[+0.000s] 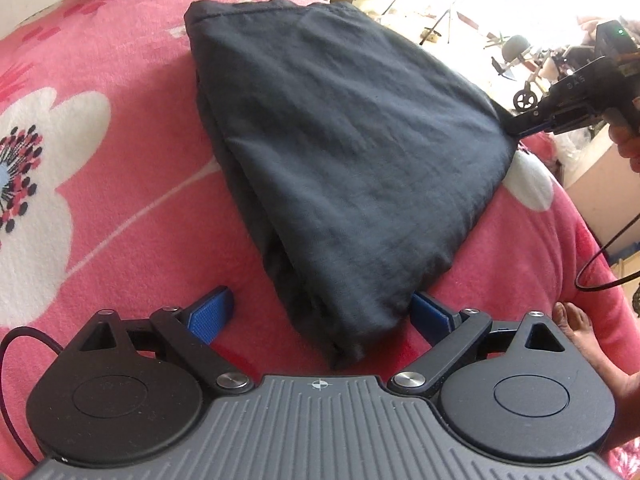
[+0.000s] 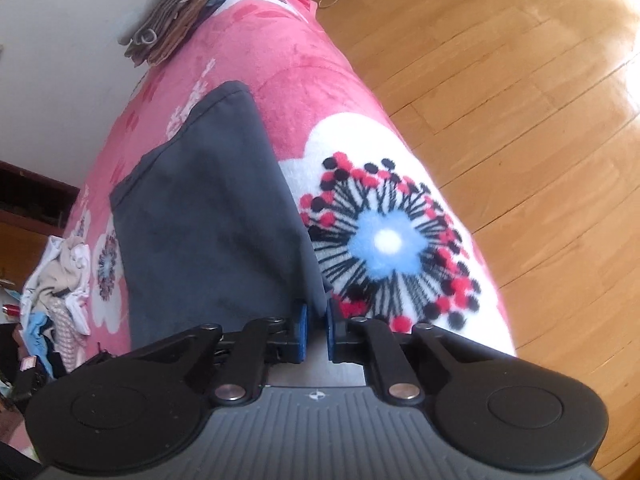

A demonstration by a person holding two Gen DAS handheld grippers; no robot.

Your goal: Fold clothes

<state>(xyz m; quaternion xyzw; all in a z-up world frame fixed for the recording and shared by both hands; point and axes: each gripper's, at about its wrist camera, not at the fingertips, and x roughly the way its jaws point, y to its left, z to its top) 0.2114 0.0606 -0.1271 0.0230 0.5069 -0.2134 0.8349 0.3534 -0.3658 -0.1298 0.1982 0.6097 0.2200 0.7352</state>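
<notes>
**Readable text: almost nothing**

Only candidate is raised lettering on the black body of the right gripper (image 1: 520, 130), seen from the left wrist view: three characters moulded near its finger mount, roughly "8A5" or "SAS", too blurred and tilted to confirm. A small crosshair mark sits on the grey ribbed housing (image 1: 319, 384) in the left wrist view, and the same mark on the housing (image 2: 316, 395) in the right wrist view; a symbol, no letters. The pink blanket (image 2: 280, 60) carries flower prints only, no wording
</notes>
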